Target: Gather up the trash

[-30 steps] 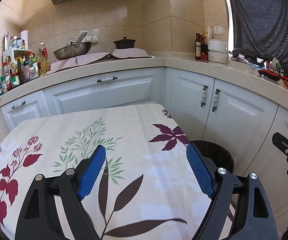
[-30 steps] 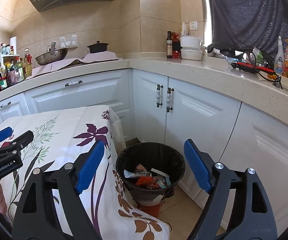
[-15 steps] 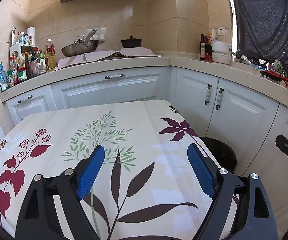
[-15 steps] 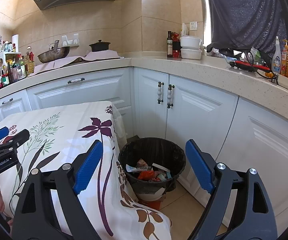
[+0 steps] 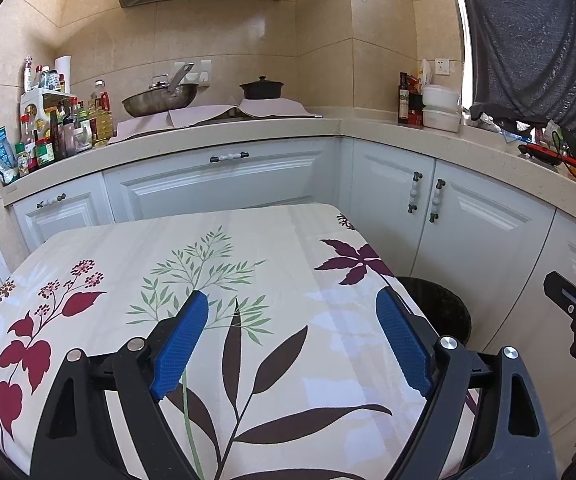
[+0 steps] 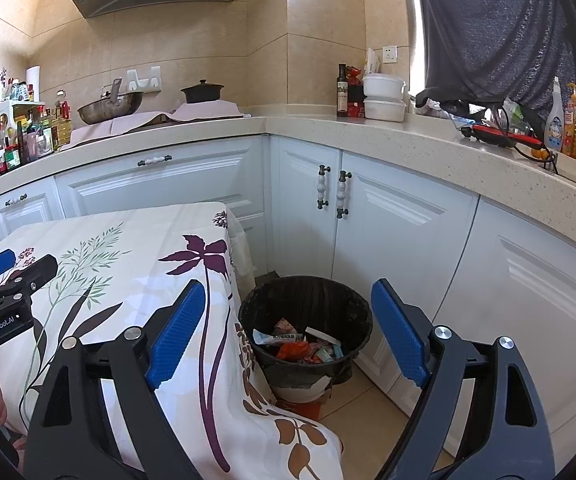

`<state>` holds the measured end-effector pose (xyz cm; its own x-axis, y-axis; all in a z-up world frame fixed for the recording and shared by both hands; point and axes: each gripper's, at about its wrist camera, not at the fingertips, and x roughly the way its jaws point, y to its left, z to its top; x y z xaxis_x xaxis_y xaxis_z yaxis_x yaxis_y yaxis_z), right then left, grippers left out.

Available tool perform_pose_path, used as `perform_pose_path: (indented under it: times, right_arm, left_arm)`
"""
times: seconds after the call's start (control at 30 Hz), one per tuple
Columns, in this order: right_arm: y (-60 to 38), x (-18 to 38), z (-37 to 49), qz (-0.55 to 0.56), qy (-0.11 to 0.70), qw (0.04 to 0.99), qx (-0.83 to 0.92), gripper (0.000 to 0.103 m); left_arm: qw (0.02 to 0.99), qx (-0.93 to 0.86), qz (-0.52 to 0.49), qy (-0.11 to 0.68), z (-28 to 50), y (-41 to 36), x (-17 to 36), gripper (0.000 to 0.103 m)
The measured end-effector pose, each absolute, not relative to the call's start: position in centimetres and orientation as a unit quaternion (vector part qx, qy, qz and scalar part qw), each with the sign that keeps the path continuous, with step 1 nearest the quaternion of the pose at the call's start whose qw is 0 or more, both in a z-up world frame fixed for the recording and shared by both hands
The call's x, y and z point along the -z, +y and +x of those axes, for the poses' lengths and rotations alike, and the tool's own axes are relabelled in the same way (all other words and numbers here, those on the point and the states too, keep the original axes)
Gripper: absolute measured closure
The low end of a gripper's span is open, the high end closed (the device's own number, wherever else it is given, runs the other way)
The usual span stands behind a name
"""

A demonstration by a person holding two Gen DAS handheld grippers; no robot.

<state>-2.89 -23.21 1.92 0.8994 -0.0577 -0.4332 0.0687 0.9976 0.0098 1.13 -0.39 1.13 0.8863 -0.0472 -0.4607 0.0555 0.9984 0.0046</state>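
Note:
A black bin (image 6: 306, 312) lined with a dark bag stands on the floor beside the table, holding several crumpled wrappers (image 6: 298, 344). Part of its rim (image 5: 436, 304) shows past the table's right edge in the left wrist view. My right gripper (image 6: 284, 332) hangs open above the bin and the table corner, nothing between its blue pads. Over the flowered tablecloth (image 5: 216, 280) my left gripper (image 5: 292, 340) also stands open and holds nothing. No loose trash shows on the cloth. Each gripper appears at the edge of the other's view.
White cabinets (image 6: 388, 232) with a beige L-shaped counter (image 6: 368, 132) wrap around the back and right. On the counter stand a wok (image 5: 156, 98), a dark pot (image 5: 262, 90), bottles (image 5: 44, 132), white tubs (image 6: 382, 98) and a red-black tool (image 6: 500, 134). Tiled floor (image 6: 364, 412) lies beside the bin.
Both views have tilted up slightly, so more wall and hood show and the table sits lower in frame. Both grippers stay open and hold nothing.

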Motion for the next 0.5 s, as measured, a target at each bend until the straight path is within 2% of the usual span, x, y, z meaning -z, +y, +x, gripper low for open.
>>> perform_pose_path:
  times: [0.5]
  right_arm:
    - [-23.23,-1.98,-2.81,0.012,0.223,0.974,0.033,0.02]
  left_arm:
    - [0.971,0.027,0.009,0.238,1.16,-0.42,-1.13,0.02]
